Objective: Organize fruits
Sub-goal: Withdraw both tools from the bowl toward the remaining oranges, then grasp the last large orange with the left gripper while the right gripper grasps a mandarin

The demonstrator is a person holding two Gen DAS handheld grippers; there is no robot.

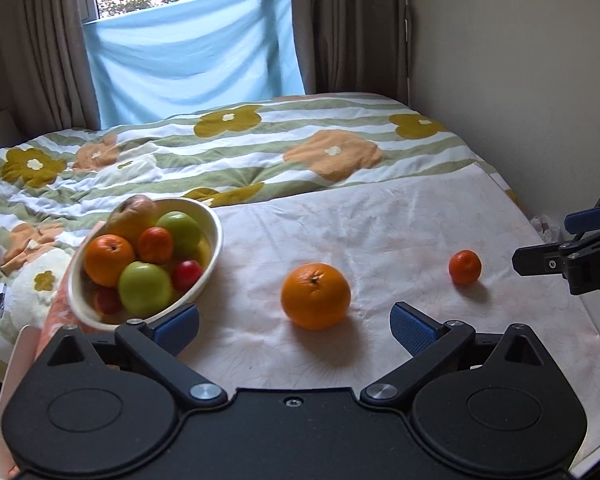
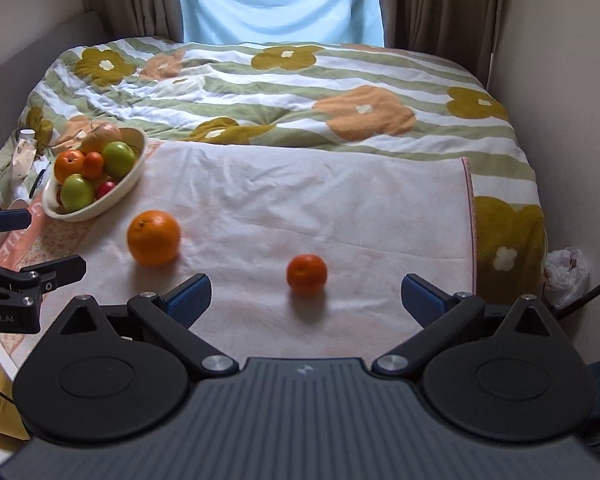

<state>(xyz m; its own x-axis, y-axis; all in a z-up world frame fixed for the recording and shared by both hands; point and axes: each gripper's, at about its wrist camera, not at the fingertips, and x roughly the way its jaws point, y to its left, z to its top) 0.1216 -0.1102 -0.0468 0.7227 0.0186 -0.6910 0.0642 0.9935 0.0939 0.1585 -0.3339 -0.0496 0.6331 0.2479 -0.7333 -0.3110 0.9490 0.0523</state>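
Left wrist view takes in the bed, its flowered quilt pushed back and a pale cloth spread over the near part as a work surface. On the cloth's left edge sits a cream oval bowl already heaped with fruit: an orange, two green apples, a small mandarin, red plum-like fruits and a brownish pear at the back. Two pieces lie loose on the cloth, well apart from each other: a large orange near the bowl and, further right, a small mandarin.

The left gripper has its jaws spread wide and holds nothing, with the large orange just ahead of the gap. The right gripper is likewise spread wide and empty, the mandarin lying almost centred ahead of its blue pads.

The step in hand looks like the approach to the last loose fruit, the gathering being mostly done. The next move probably calls for each gripper to go forward until the fruit sits between the pads, close gently, then carry it to the bowl. The pile is already high, so placement needs a free hollow, or the fruit may roll off.

The orange is round, bright, dimpled, stem scar up; the mandarin is darker, smoother, slightly flattened. Both should roll easily on soft cloth.
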